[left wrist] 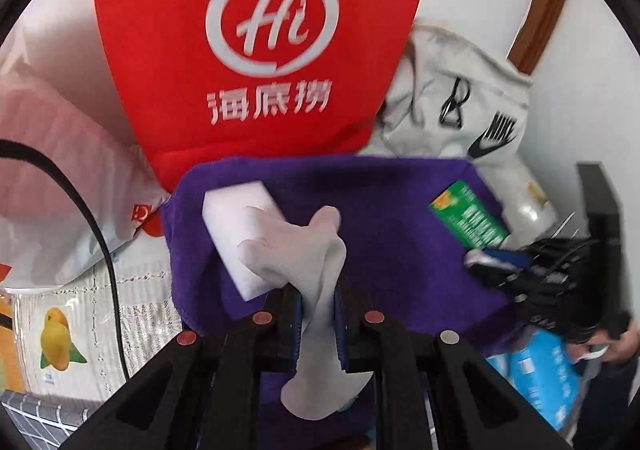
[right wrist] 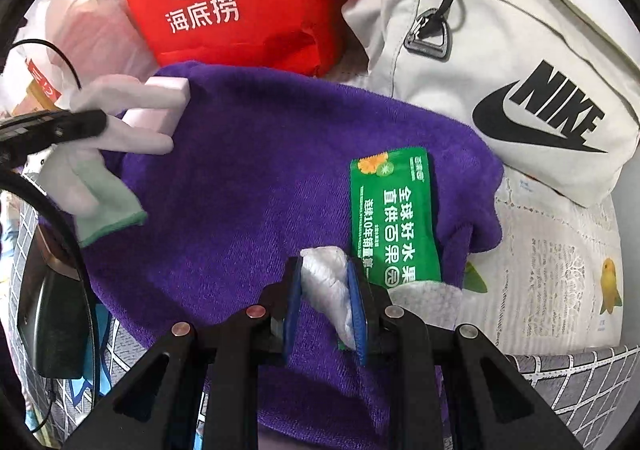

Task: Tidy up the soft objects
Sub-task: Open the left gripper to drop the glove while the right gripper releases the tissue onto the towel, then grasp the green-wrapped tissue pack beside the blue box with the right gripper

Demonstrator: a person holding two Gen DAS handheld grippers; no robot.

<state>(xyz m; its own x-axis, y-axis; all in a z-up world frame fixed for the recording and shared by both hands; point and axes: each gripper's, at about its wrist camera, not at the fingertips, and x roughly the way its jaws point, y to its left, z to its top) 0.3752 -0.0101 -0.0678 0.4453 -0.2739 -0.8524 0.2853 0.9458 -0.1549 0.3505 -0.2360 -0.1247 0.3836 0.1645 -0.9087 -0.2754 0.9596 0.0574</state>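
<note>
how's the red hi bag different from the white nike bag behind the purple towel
The red Hi bag is bright red with a white circle logo and Chinese characters; the white Nike bag is off-white with a black swoosh. The Nike bag shows a black strap and metal clip; the red bag shows none. Both sit just behind the purple towel.

The left tool [left wrist: 318, 304] is matte black, its two fingers lined with blue pads [left wrist: 340, 314] and its angular linkage arms fastened by round pivot pins, reddish on three and silvery on the fourth. The right tool [right wrist: 324, 302] has the same black frame, blue-edged pads [right wrist: 291, 306] and dull coppery-to-silver pins. A bare-skinned hand [left wrist: 624, 334] shows at the left view's right edge.
</note>
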